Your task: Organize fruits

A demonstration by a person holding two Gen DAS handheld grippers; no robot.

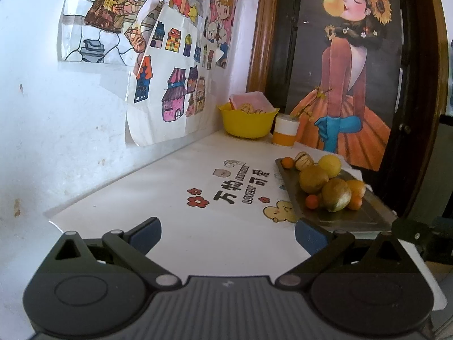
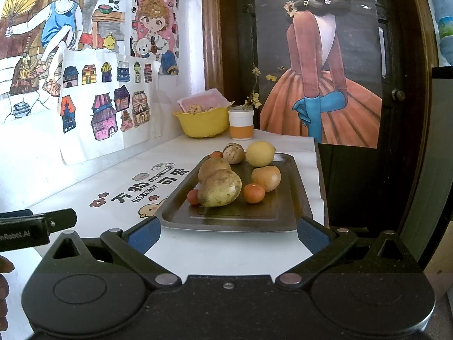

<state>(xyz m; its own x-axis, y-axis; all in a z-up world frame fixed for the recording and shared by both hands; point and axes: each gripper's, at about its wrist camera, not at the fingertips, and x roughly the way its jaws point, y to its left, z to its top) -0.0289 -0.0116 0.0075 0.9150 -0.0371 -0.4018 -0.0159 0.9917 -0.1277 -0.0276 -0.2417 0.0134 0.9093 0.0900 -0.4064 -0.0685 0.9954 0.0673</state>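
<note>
A dark metal tray (image 2: 286,215) (image 1: 371,212) lies on the white table and holds several fruits: a large brownish-yellow pear (image 2: 219,188) (image 1: 337,195), a second one (image 2: 213,167), a yellow lemon (image 2: 260,153) (image 1: 329,165), a walnut-like fruit (image 2: 233,153) (image 1: 303,159), an orange fruit (image 2: 266,178) and small tangerines (image 2: 254,193) (image 1: 312,201). My right gripper (image 2: 228,233) is open, just short of the tray's near edge, nothing between its fingers. My left gripper (image 1: 228,233) is open over bare table, left of the tray.
A yellow bowl (image 2: 203,123) (image 1: 246,123) with walnut-like fruits and a pink box stands at the back by the wall. Next to it is a white and orange cup (image 2: 241,126) (image 1: 285,130). Drawings cover the wall. The left gripper's body (image 2: 36,223) shows at the right view's left.
</note>
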